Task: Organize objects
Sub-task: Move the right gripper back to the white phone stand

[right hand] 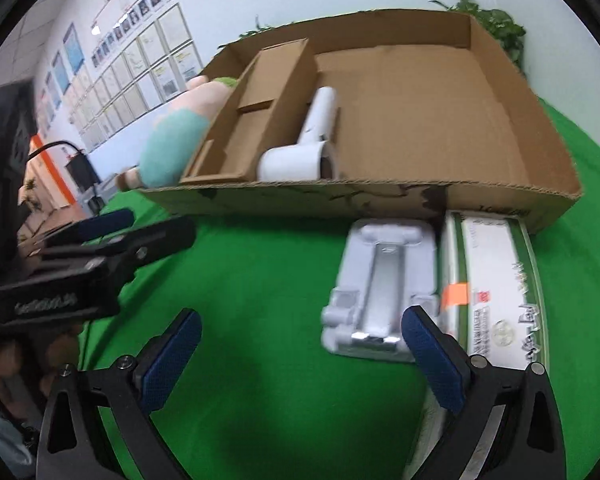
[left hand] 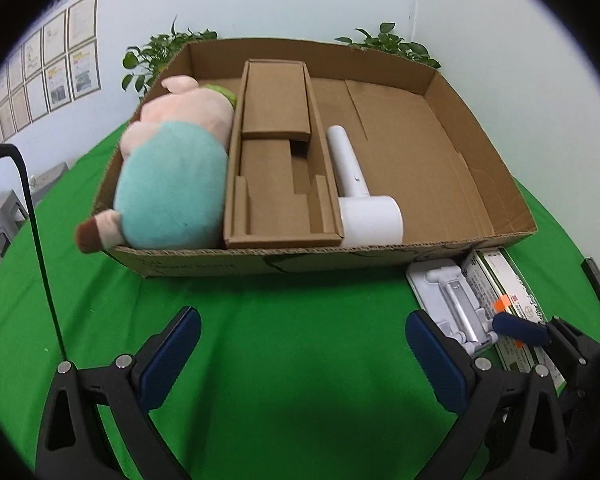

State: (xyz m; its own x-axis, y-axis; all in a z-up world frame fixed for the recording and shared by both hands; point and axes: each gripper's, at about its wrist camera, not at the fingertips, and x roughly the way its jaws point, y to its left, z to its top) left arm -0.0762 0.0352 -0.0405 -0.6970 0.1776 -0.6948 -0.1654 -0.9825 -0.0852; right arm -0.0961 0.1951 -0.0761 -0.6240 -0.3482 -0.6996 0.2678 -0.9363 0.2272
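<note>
At the left of the left wrist view, a plush pig (left hand: 172, 168) is lying in the big cardboard box (left hand: 320, 258), and one brown foot is poking out over the front wall, so a bump could be pulling it out. Next comes a cardboard insert (left hand: 276, 168), then a white hair dryer (left hand: 364, 204) lying beside it. At the bottom, the left gripper (left hand: 304, 354) is hanging wide open over the green cloth (left hand: 280, 320), holding nothing. Moving to the lower right, a white tray (right hand: 380, 280) and a flat green-and-white box (right hand: 496, 284) are lying side by side, waiting outside the box. The right gripper (right hand: 300, 354) is also gaping wide and empty, with one finger (right hand: 432, 352) just over the tray's corner. I am thinking it could be grabbing both things at once, or knocking the tray sideways, because they are touching.
</note>
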